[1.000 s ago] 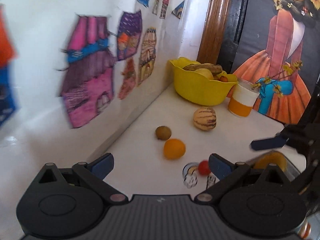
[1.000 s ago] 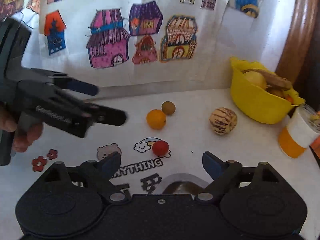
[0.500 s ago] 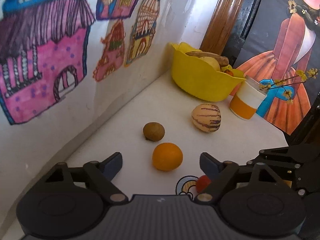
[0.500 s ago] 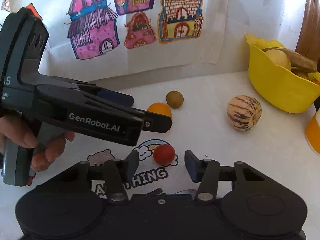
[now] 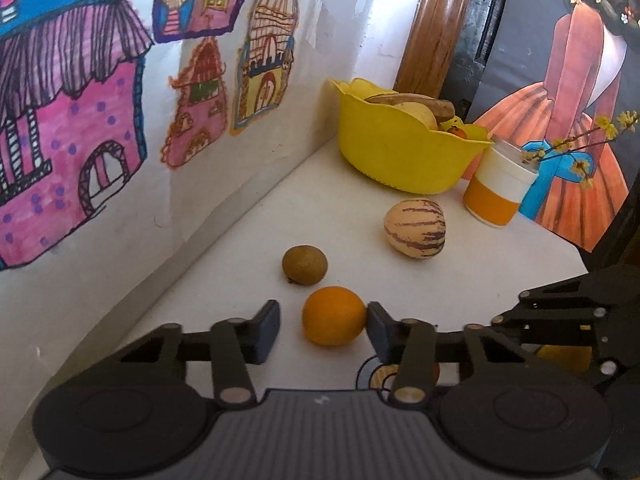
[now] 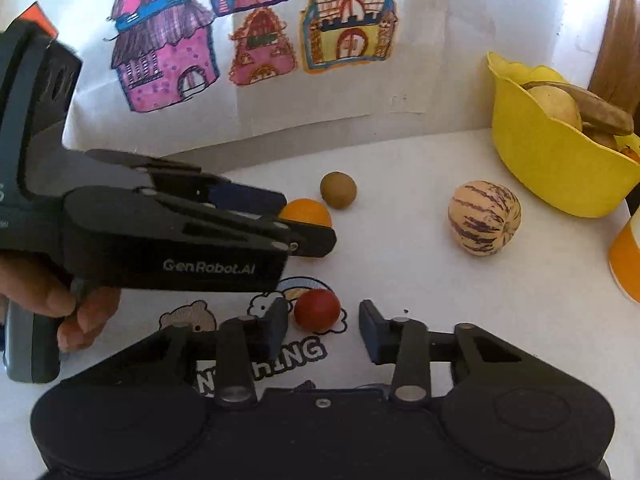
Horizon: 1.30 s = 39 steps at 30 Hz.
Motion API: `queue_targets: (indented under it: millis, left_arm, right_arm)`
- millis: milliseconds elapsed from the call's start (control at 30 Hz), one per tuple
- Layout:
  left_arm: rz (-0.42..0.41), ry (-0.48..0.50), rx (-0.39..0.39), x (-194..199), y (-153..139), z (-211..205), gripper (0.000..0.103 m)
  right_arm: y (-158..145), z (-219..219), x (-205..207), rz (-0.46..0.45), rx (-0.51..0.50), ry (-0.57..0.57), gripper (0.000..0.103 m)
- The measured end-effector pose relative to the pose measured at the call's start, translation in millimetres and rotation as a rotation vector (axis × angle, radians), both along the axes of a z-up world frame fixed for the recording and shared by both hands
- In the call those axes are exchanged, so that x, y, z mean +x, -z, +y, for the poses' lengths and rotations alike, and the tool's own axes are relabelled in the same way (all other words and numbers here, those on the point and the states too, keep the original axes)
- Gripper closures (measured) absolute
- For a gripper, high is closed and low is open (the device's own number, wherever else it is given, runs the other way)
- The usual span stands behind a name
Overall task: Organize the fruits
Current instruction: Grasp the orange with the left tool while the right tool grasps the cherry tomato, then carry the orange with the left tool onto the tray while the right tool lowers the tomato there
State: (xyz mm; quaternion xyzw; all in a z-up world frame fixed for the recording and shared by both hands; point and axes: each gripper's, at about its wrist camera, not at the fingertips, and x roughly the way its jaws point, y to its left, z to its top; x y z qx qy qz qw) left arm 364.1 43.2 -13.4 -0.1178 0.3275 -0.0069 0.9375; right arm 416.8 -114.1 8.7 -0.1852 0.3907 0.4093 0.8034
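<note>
An orange (image 5: 334, 315) lies on the white table between the fingers of my left gripper (image 5: 322, 322), which is open around it; the right finger touches it, the left finger stands apart. A small red fruit (image 6: 317, 309) lies between the fingertips of my right gripper (image 6: 323, 326), which is open and narrowed. A brown kiwi-like fruit (image 5: 304, 265) and a striped cream melon (image 5: 415, 228) lie beyond. A yellow basket (image 5: 394, 152) with fruit stands at the back. The left gripper (image 6: 308, 224) shows in the right wrist view, partly hiding the orange (image 6: 306, 211).
A wall with house drawings (image 5: 100, 120) runs along the left. An orange-and-white cup (image 5: 496, 190) with flowers stands right of the basket. A painted panel (image 5: 568, 120) closes the back right. Cartoon stickers (image 6: 288, 354) mark the table.
My left gripper moved forward and closed in around the orange. My right gripper moved forward to the red fruit, which now sits between its fingertips.
</note>
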Motion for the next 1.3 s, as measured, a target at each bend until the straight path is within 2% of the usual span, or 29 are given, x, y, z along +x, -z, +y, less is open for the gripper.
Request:
queue_targets:
  millis: [33,100,333,600,767,1000,1300]
  left_arm:
    - [0.002,0.007,-0.015,0.4,0.1,0.4,0.066]
    - [0.003,0.009,-0.011,-1.0,-0.2,-0.1,0.066]
    - [0.018,-0.001,-0.022,-12.6,-4.0,-0.3,0.066]
    - [-0.021,0.022,-0.021,-42.3,-26.8,-13.4,0.066]
    - [-0.048,0.058,-0.028,-64.3,-40.5,-32.7,0.066]
    - [-0.066,0.137,-0.057,-88.7,-54.2,-73.6,0.066]
    - [-0.041,0.228,-0.083,-103.9,-53.5,-125.8,0.066]
  right_arm:
    - [0.3,-0.9,-0.1,0.001,0.005,0.007,0.071]
    - [0.5,-2.0,-0.7,-0.005,0.012,0.015,0.078]
    - [-2.2,-7.2,-7.6,-0.018,0.025,0.024,0.079]
    - [-31.0,-30.6,-36.1,-0.064,0.095,0.067,0.079]
    - [-51.0,-57.4,-61.1,-0.099,0.123,0.115,0.079]
    - [-71.3,-106.3,-97.8,-0.143,0.090,0.197,0.079]
    - [-63.0,-170.5,-140.1,-0.170,0.080,0.310,0.079]
